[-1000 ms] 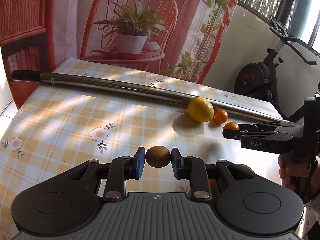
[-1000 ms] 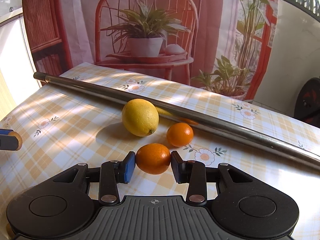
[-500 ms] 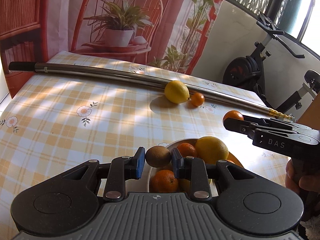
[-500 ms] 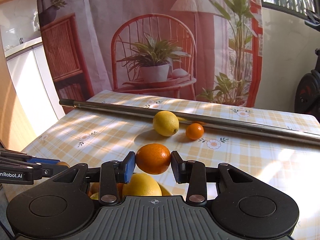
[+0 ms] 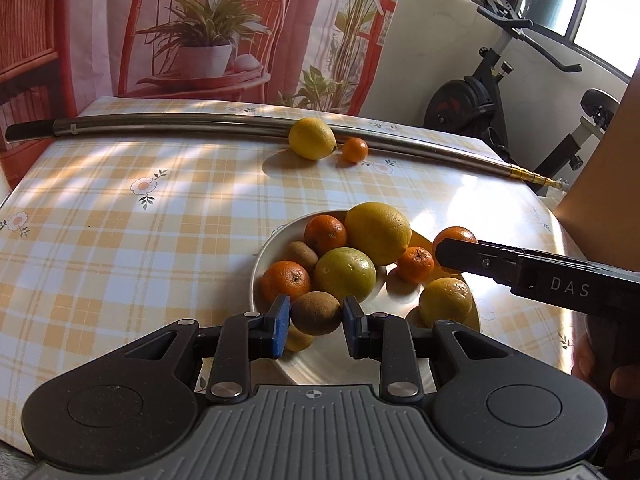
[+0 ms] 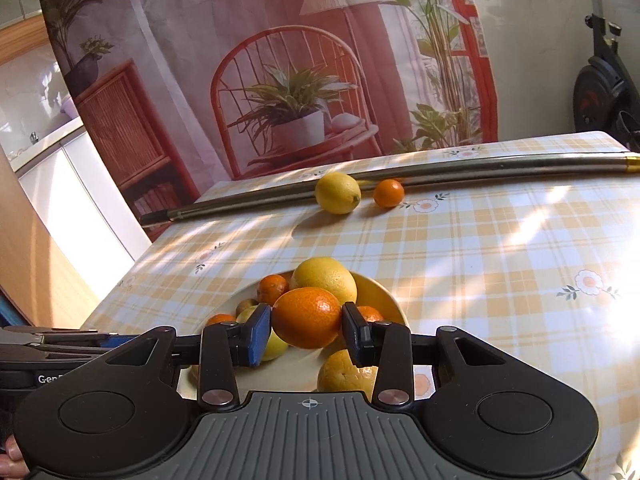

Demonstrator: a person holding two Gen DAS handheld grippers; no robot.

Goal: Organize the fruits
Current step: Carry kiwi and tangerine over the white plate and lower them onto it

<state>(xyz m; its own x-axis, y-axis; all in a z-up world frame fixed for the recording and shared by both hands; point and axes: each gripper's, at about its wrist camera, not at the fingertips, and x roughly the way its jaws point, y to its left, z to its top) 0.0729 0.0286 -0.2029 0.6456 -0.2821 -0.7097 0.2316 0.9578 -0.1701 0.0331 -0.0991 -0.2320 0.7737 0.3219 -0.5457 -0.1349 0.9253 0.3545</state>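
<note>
Gripping a kiwi, left gripper now over the near rim of the bowl, right gripper clamped on an orange, seemingly lower over the piled fruit than before, lemon and small orange unmoved at twelve o'clock beside the metal pole.

**Rig appearance, both wrist views**

Left gripper: matte black body w/ grey ribbed centre plate, small crosshair mark at plate's top edge. Two round recessed discs, one per side. Black linkage arms w/ triangular cut-outs; silver screw heads at pivots, 2 large near plate, smaller ones further out. One finger pad blue, the other black.

Right gripper: same build, same colours, blue pad on one finger. Seen side-on from left cam: slim black bars, white "DAS" lettering, small silver screw.

Left unit's side, in right cam, shows partial white "Gen" text.

Hand partly in view at frame edge; no sleeve visible.
</note>
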